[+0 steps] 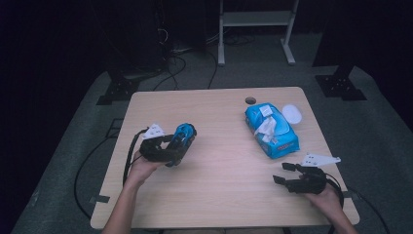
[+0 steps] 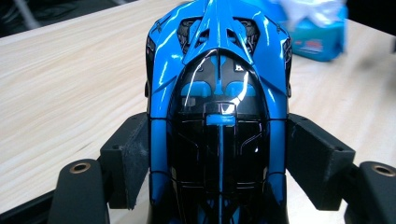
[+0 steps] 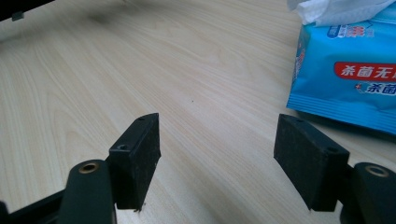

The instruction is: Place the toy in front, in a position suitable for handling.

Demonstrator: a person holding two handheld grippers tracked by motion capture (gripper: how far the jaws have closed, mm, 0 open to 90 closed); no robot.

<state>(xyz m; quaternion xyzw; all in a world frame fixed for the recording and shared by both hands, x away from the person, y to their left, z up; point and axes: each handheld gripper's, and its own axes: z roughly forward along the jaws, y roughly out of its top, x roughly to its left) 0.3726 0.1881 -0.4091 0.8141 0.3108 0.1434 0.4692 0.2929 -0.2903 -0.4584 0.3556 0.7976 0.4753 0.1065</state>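
The left gripper (image 1: pixel 181 146) holds a glossy blue-and-black toy sports car (image 2: pixel 217 112) by its flanks, the two black pads pressed against the car's sides, its nose pointing away along the jaws. In the high view the toy car (image 1: pixel 182 138) sits above the left half of the pale wooden table (image 1: pixel 219 195), apparently lifted clear of it, though contact underneath cannot be confirmed. The right gripper (image 1: pixel 285 173) rests low near the table's right front corner with its jaws spread wide and nothing between them. Just beyond it lies a blue plastic pack of wet wipes (image 1: pixel 271 129) with a white tissue pulled partly out, and a white round lid (image 1: pixel 291 113) beside that. By my reading, the pick-up is done; wiping or setting the car down remains.
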